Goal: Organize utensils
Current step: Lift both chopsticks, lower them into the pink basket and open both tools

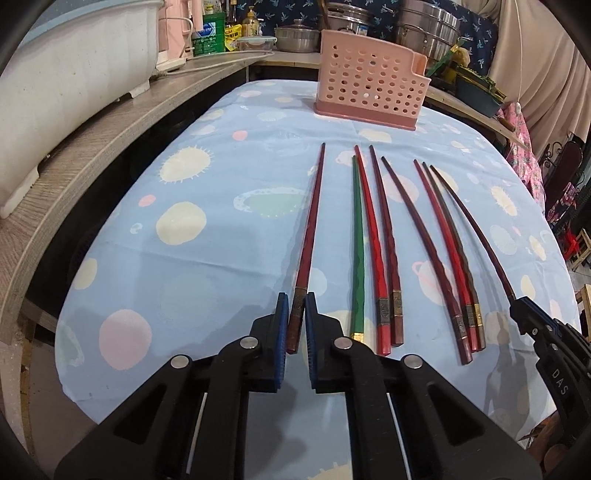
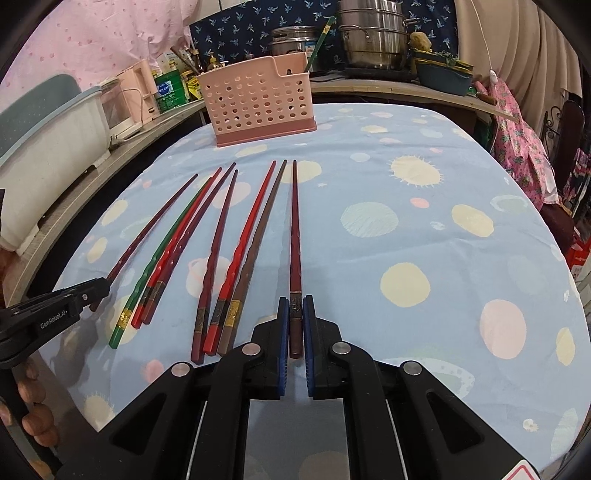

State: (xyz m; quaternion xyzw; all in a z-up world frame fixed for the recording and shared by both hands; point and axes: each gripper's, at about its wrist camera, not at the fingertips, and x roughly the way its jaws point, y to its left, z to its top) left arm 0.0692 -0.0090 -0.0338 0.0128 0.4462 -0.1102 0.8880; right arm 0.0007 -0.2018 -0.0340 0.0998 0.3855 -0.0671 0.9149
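Several red, dark brown and green chopsticks lie side by side on the blue dotted tablecloth (image 1: 207, 266). My left gripper (image 1: 296, 306) is shut on the thick end of the leftmost dark red chopstick (image 1: 312, 221), which rests on the cloth. My right gripper (image 2: 295, 308) is shut on the thick end of the rightmost dark red chopstick (image 2: 294, 229). Each gripper shows in the other's view: the right gripper (image 1: 517, 306) at the far right, the left gripper (image 2: 99, 291) at the far left. A pink perforated utensil holder (image 1: 369, 88) stands at the far edge of the table.
A green chopstick (image 1: 356, 240) and several red and brown ones (image 1: 443, 240) lie between the two grippers. A wooden shelf (image 1: 92, 147) with a white tub (image 1: 66, 74) runs along the left. Steel pots (image 2: 373, 33) and bottles stand behind the holder.
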